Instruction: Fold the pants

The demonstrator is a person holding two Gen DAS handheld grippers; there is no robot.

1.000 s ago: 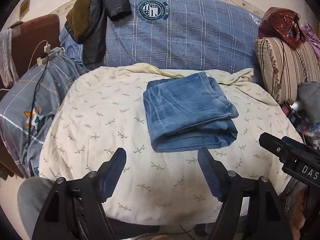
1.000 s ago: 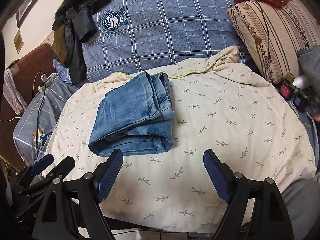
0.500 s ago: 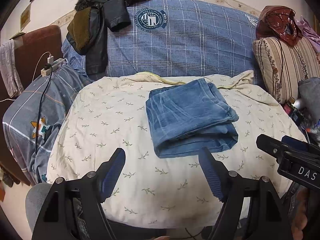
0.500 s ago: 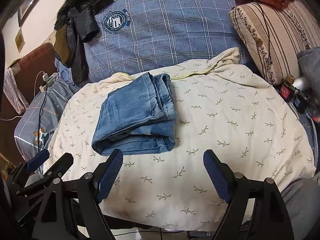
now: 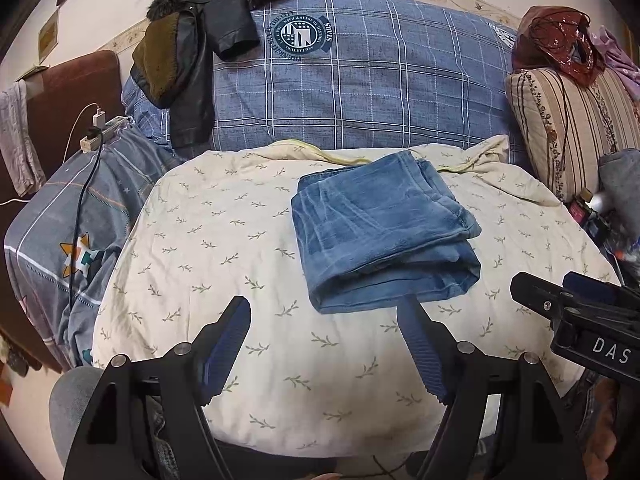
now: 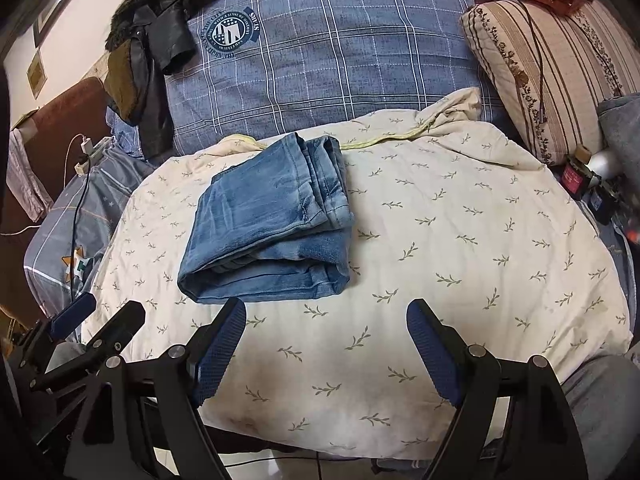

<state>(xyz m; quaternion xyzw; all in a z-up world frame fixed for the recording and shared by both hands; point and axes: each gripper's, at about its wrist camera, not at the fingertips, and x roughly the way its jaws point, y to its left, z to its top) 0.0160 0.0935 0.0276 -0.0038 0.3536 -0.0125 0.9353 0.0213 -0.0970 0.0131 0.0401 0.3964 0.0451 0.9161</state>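
Note:
Blue jeans [image 5: 380, 232] lie folded into a compact stack on a cream leaf-print quilt [image 5: 224, 240]; they also show in the right wrist view [image 6: 272, 220]. My left gripper [image 5: 324, 320] is open and empty, held above the quilt's near part, just short of the jeans' near fold. My right gripper [image 6: 326, 324] is open and empty, to the near right of the jeans. The right gripper's side shows in the left wrist view [image 5: 576, 312], and the left gripper's side shows in the right wrist view [image 6: 96, 328].
A blue plaid pillow [image 5: 360, 80] stands behind the quilt with a dark fur-collared jacket [image 5: 188, 52] draped on it. A striped cushion [image 5: 572, 120] and small bottles [image 6: 588, 172] are at the right. A power strip with cables [image 5: 100, 132] lies at the left.
Both grippers have drawn back and risen slightly from the folded jeans, which lie unmoved. Both stay open.

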